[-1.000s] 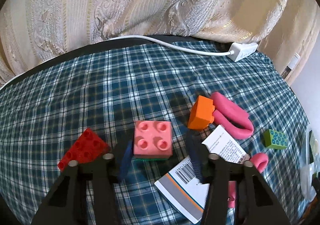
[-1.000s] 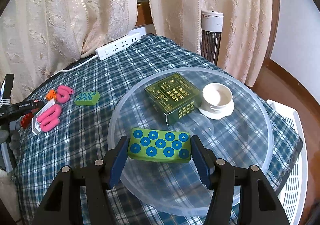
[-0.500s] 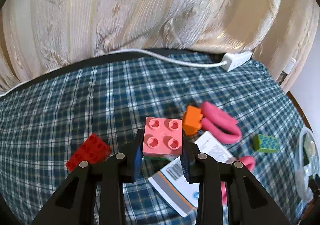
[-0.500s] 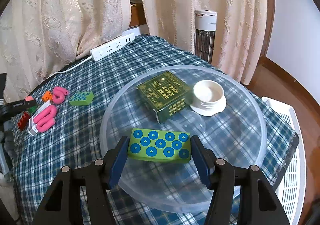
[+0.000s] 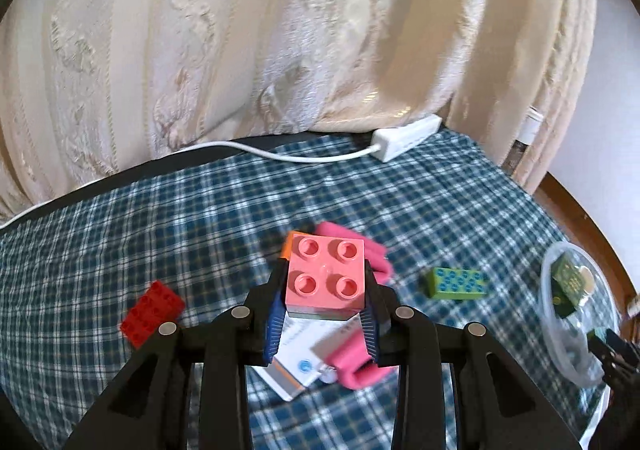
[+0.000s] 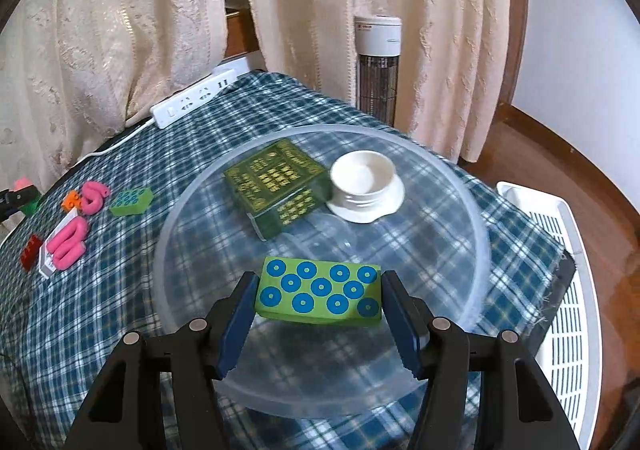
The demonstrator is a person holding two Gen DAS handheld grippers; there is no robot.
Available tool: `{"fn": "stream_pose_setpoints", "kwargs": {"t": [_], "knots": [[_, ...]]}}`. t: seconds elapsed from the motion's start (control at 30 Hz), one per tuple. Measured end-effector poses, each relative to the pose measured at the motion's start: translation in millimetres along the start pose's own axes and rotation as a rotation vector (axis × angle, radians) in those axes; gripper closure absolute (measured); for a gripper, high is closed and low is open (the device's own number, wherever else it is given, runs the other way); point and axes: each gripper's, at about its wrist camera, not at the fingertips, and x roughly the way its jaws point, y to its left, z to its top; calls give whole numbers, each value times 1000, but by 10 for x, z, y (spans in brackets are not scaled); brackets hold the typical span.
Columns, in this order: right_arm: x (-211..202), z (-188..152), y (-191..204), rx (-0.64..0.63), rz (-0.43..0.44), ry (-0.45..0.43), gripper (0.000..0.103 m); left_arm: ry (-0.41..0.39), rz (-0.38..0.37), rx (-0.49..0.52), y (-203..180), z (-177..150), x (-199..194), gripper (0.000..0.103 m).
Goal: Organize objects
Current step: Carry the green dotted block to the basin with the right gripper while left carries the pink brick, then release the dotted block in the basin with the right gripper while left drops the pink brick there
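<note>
The left gripper (image 5: 325, 310) is clamping a pink four-stud plastic brick (image 5: 326, 276) at frame centre, lifted off the cloth. The right gripper (image 6: 319, 304) is gripping a green blue-dotted block (image 6: 319, 296) over the clear round plastic basin (image 6: 478, 226) — likely mid-transfer; next, release inside.

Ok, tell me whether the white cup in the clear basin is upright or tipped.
Upright. The white cup sits mouth up inside the clear basin, beside the dark green box; its inside looks empty.

My checked tablecloth (image 6: 120, 290) carries the clear basin (image 6: 476, 217); left of the basin lie a green block (image 6: 131, 201), pink curls (image 6: 68, 244), a red brick (image 6: 30, 258), and behind it a power strip (image 6: 192, 103).
</note>
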Motion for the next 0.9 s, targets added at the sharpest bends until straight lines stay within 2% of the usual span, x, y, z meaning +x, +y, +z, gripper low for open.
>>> {"fn": "stream_pose_setpoints", "kwargs": {"t": [0.5, 0.67, 0.9], "knots": [[16, 53, -211, -39, -55, -47, 38, 16, -87, 120, -659, -216, -157, 69], [23, 84, -326, -21, -35, -53, 38, 27, -119, 156, -899, -294, -187, 69], [2, 108, -422, 0, 10, -80, 32, 57, -166, 196, -1262, -349, -168, 69]]}}
